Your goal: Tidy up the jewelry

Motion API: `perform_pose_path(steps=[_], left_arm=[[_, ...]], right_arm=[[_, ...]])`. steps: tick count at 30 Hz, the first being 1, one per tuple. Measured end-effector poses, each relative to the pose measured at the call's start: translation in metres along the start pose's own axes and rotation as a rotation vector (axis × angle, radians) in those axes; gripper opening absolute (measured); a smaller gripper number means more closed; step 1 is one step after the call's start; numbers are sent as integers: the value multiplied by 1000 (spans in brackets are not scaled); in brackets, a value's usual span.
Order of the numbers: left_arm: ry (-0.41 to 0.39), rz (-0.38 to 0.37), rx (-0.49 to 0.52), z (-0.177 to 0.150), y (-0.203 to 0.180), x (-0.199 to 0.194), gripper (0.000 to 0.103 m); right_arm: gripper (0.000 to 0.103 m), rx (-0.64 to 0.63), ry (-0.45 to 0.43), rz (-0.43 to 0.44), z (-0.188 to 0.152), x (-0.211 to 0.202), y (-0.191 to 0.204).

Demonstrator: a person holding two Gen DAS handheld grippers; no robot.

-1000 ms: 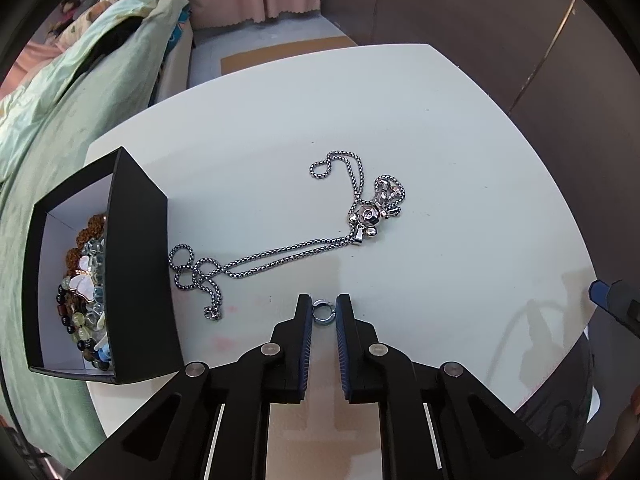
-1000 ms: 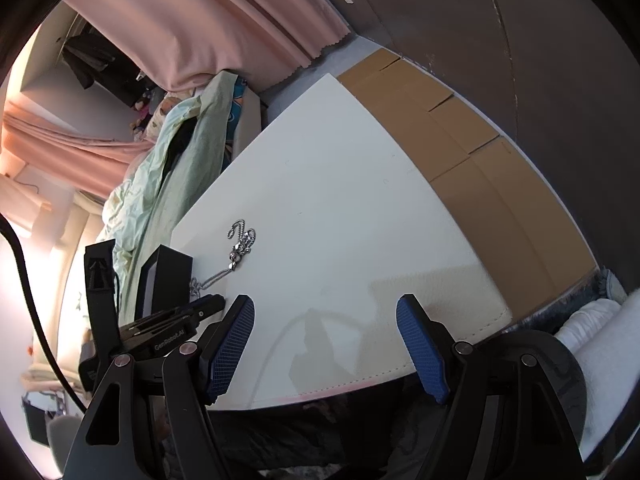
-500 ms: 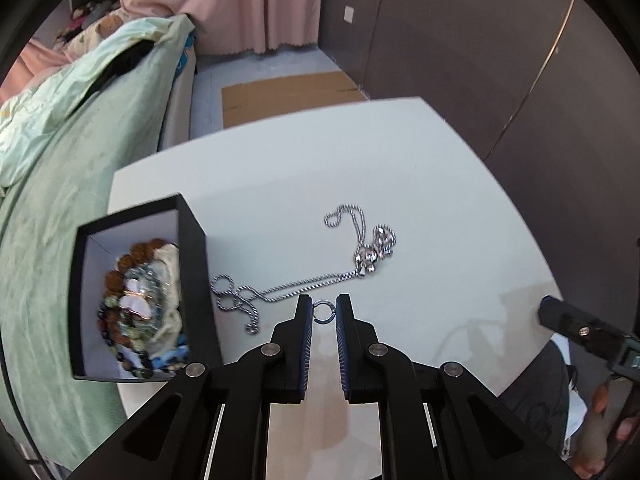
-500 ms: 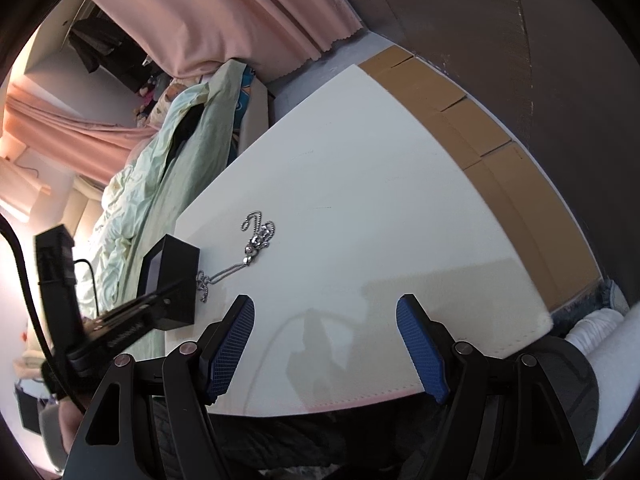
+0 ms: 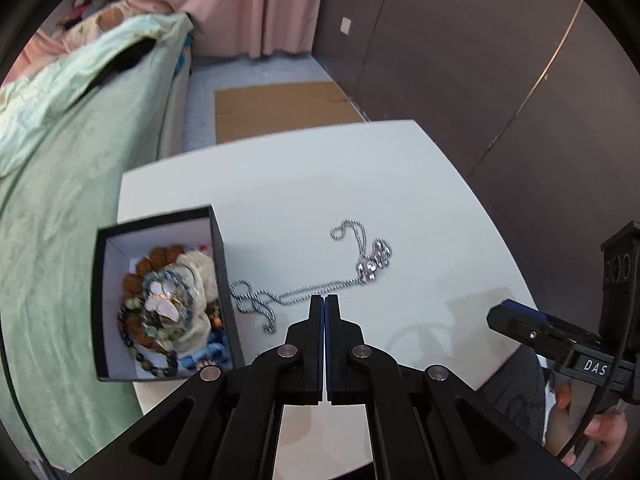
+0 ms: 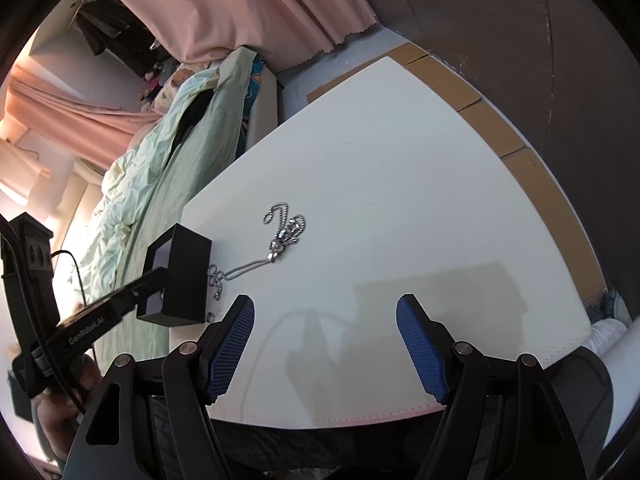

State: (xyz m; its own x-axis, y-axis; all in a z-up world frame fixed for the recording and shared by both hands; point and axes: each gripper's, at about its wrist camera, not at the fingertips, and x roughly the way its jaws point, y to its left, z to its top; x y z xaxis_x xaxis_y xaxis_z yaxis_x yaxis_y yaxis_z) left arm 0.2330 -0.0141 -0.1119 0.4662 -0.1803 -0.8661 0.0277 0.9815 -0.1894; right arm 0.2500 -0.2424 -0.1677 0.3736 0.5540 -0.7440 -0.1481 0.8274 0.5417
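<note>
A silver chain necklace (image 5: 304, 290) with a sparkly pendant (image 5: 374, 260) lies spread on the white table (image 5: 320, 180). To its left stands an open black box (image 5: 224, 280) full of bead bracelets and other jewelry. My left gripper (image 5: 324, 298) hovers above the chain, its jaws closing fully together with nothing between them. In the right wrist view a small silver ring (image 6: 211, 315) lies on the table beside the box (image 6: 188, 276), below the left gripper's tip (image 6: 156, 276). My right gripper (image 6: 325, 304) is open and empty over the table's near edge, right of the necklace (image 6: 276, 246).
A bed with a green cover (image 5: 60, 200) runs along the table's left side. Flattened cardboard (image 5: 280, 108) lies on the floor beyond the table, against a dark wall. Pink curtains (image 5: 224, 8) hang behind. A person's hand (image 5: 604, 436) holds the right gripper's handle.
The left gripper rose away from the table and its jaws closed completely; the small ring that was between its fingertips is gone from them. The right gripper shifted sideways, still open.
</note>
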Motion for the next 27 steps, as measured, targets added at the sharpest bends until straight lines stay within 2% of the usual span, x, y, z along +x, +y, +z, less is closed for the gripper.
perform_pose_path(steps=[5,13,15,16,17,18,19,24,27], left_arm=[[65,-26,-8,-6,5,12,1],[123,-3,-21,-25,1,28,4],[129,5,-19,-30,-2,31,13],[129,9,-23,-33,-2,31,28],[126,12,-32,-35,-2,31,37],[114,17,-46,-37,0,30,52],[101,25,-58,-39,2,28,56],[39,31,-175,-45,26,18,55],[50,32,-186,-45,27,22,54]], right_arm=[[74,4,9,-1,-3,3,-2],[74,28,10,-3,-7,0,-14],[74,37,7,4,-7,-1,-18],[74,39,6,5,-8,-2,-19],[74,40,6,7,-7,-2,-19],[74,40,5,10,-8,-3,-19],[74,40,5,13,-8,-3,-20],[74,51,2,23,-10,-7,-27],[74,53,-1,31,-11,-8,-29]])
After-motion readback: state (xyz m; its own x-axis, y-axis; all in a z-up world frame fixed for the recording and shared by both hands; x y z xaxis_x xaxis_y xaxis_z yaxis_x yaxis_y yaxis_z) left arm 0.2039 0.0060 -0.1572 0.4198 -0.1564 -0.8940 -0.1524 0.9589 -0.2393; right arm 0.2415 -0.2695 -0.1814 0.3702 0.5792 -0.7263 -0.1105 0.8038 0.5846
